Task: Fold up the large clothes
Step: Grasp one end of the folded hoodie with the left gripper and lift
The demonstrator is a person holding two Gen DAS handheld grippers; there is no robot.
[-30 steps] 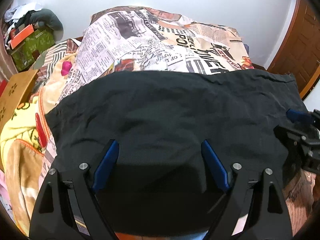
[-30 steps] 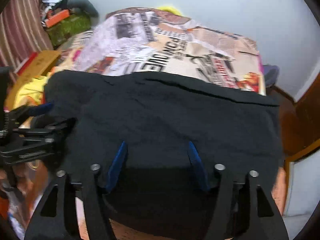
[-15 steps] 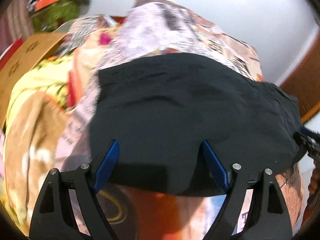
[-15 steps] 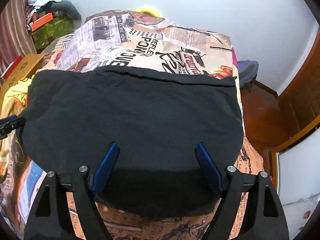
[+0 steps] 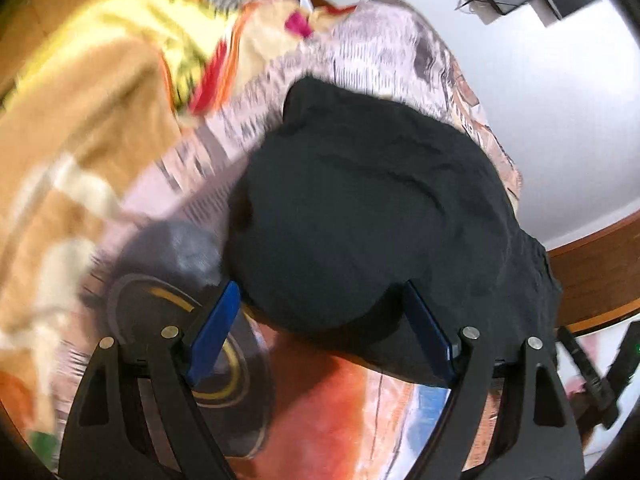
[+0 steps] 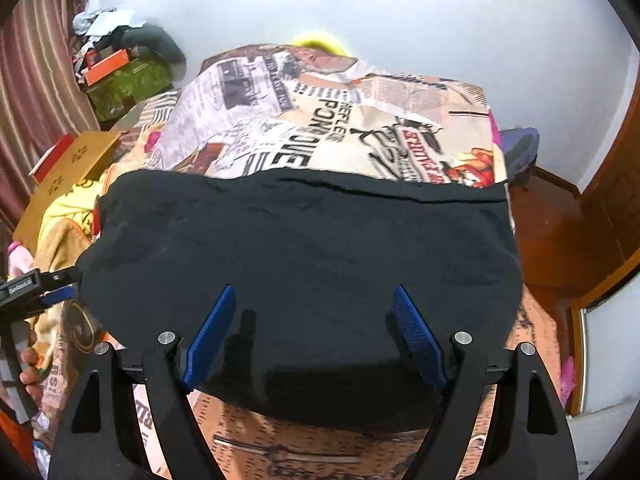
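Right wrist view: black garment (image 6: 304, 264) lies spread flat across mid frame on the bed, on top of a newspaper-print bedsheet (image 6: 328, 120); far edge runs straight w/ a seam line, near edge hangs dark betw. the camera's own fingers. Right hand-held gripper (image 6: 314, 332) hovers over the near part of the cloth, blue pads (image 6: 208, 340) spread wide, nothing pinched. Left hand-held gripper (image 6: 52, 290) sits at the far left edge of frame, just beside the garment's left corner; can't tell if it touches. A person's fingers (image 6: 28, 360) wrap its handle, lower left.

Left wrist view (blurred): same garment (image 5: 380, 220) fills centre to right, rumpled, rounded near corner lying betw. the left hand-held gripper's (image 5: 320, 332) spread blue pads (image 5: 214, 332); pads don't press it. Bedsheet (image 5: 340, 400) shows orange below the cloth.

Around it, right wrist view: yellow-and-tan blanket (image 6: 68, 216) at left beside the garment, cardboard box (image 6: 68, 172) left of that, green box (image 6: 124, 80) w/ clutter upper left, curtain (image 6: 36, 80) at far left, white wall (image 6: 440, 20) at top, wooden door (image 6: 616, 200) at right.
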